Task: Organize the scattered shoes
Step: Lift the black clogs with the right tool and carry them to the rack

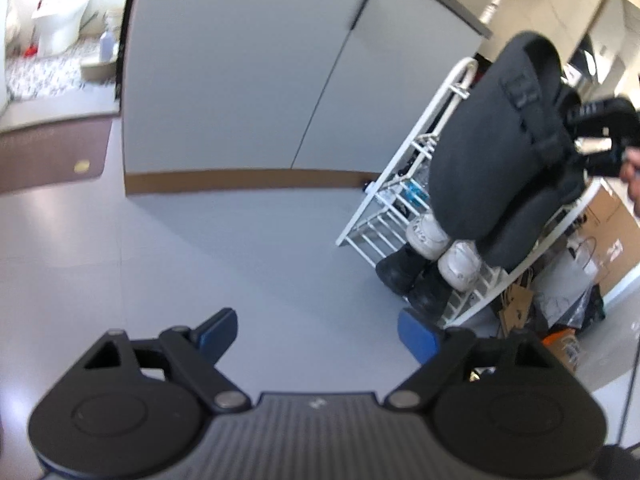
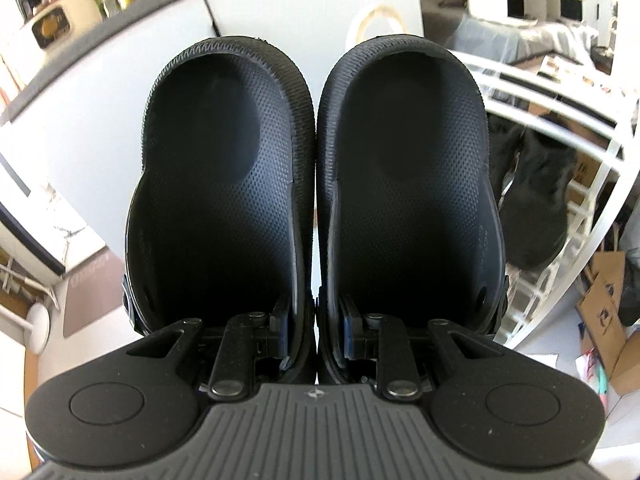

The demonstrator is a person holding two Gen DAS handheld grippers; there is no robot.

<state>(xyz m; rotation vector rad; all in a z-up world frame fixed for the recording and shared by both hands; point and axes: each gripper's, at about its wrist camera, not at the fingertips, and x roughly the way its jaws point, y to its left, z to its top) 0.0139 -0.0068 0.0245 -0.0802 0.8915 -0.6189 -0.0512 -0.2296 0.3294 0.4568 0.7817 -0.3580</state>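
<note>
A pair of black clogs (image 2: 224, 168) fills the right wrist view, soles side by side and heels away from me. My right gripper (image 2: 316, 320) is shut on their two inner walls, one finger (image 2: 280, 320) inside each clog. In the left wrist view the same clogs (image 1: 500, 140) hang in the air in front of a white shoe rack (image 1: 356, 220), held by the right gripper (image 1: 600, 140). My left gripper (image 1: 318, 332) is open over bare floor, with nothing between its blue pads. White sneakers (image 1: 428, 236) and black shoes (image 1: 400, 272) sit on the rack's lower shelves.
A grey cabinet (image 1: 240, 80) stands left of the rack, with a brown mat (image 1: 52, 156) farther left. Paper bags (image 1: 516, 304) and cardboard boxes (image 2: 604, 312) crowd the floor right of the rack. Dark shoes (image 2: 536, 200) lie on the rack (image 2: 612, 152).
</note>
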